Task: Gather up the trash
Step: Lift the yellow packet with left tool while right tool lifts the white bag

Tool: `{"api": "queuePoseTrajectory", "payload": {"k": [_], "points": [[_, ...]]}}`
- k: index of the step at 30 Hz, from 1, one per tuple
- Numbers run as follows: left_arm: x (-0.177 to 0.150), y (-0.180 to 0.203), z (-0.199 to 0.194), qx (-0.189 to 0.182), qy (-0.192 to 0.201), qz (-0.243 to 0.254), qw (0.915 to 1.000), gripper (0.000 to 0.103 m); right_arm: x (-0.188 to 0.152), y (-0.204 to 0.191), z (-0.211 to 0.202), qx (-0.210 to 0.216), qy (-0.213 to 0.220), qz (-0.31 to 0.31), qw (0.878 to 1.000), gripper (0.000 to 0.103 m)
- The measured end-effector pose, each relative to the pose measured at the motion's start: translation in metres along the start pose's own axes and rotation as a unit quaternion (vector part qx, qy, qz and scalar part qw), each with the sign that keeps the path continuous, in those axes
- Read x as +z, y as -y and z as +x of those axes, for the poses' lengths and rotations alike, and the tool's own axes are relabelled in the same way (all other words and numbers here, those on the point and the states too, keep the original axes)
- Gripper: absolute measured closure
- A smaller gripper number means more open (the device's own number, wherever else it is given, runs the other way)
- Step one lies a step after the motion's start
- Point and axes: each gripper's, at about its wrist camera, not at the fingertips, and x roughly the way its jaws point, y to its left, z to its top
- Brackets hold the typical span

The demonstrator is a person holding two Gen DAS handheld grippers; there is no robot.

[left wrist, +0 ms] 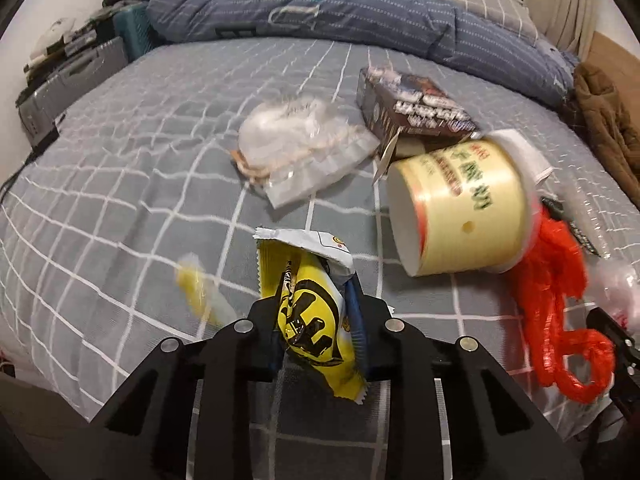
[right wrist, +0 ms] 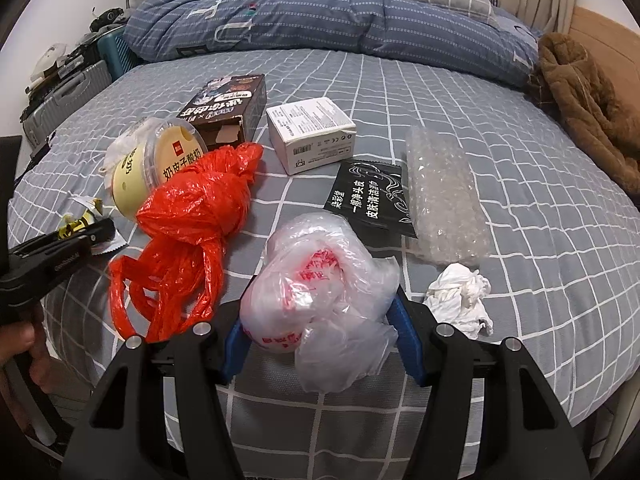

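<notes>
My left gripper [left wrist: 316, 320] has its fingers pinched tight on a yellow snack wrapper [left wrist: 310, 320], crinkled, with a black logo and a torn white top edge, held above the grey checked bed [left wrist: 120, 184]. My right gripper [right wrist: 320, 320] has its blue-padded fingers spread fairly wide, pressing both sides of a crumpled clear plastic bag [right wrist: 320, 280] printed in red, at the bed's near edge. Just left of it lies a knotted red plastic bag [right wrist: 192, 216], touching a tipped yellow yogurt tub [right wrist: 156, 168]. Behind sit a dark carton [right wrist: 228, 108] and a white box [right wrist: 310, 132]. To the right lie a black sachet [right wrist: 368, 200], bubble wrap [right wrist: 444, 196] and a crumpled tissue [right wrist: 460, 296].
</notes>
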Motion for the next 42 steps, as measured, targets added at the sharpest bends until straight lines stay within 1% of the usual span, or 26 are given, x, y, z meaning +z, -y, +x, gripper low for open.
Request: {"api": "queuePoseTrajectory", "payload": {"k": [4, 11, 16, 18, 27, 35, 42], "points": [[0.006, 0.001, -0.014, -0.007, 0.014, 0.008, 0.9998, 0.077, 0.001, 0.000, -0.003, 0.001, 0.005, 0.002, 1.000, 0.045], [0.009, 0.004, -0.031, -0.028, 0.022, 0.014, 0.9993, 0.077, 0.001, 0.000, -0.016, 0.010, 0.019, 0.006, 1.000, 0.045], [0.002, 0.004, -0.046, -0.047, 0.028, 0.020, 0.9983, 0.077, -0.003, -0.001, -0.030, 0.016, 0.033, 0.007, 0.999, 0.045], [-0.001, 0.005, -0.052, -0.060, 0.029, 0.020, 0.9976, 0.077, -0.006, -0.002, -0.035, 0.022, 0.037, 0.007, 0.999, 0.045], [-0.016, 0.005, -0.078, -0.096, 0.041, 0.030, 0.9941, 0.077, -0.025, -0.003, -0.064, 0.043, 0.055, 0.008, 0.998, 0.045], [-0.036, 0.012, -0.101, -0.106, 0.045, 0.044, 0.9924, 0.077, -0.039, -0.005, -0.085, 0.055, 0.066, 0.012, 0.996, 0.045], [-0.053, 0.014, -0.117, -0.104, 0.050, 0.048, 0.9921, 0.077, -0.056, -0.013, -0.099, 0.059, 0.066, 0.010, 0.996, 0.045]]}}
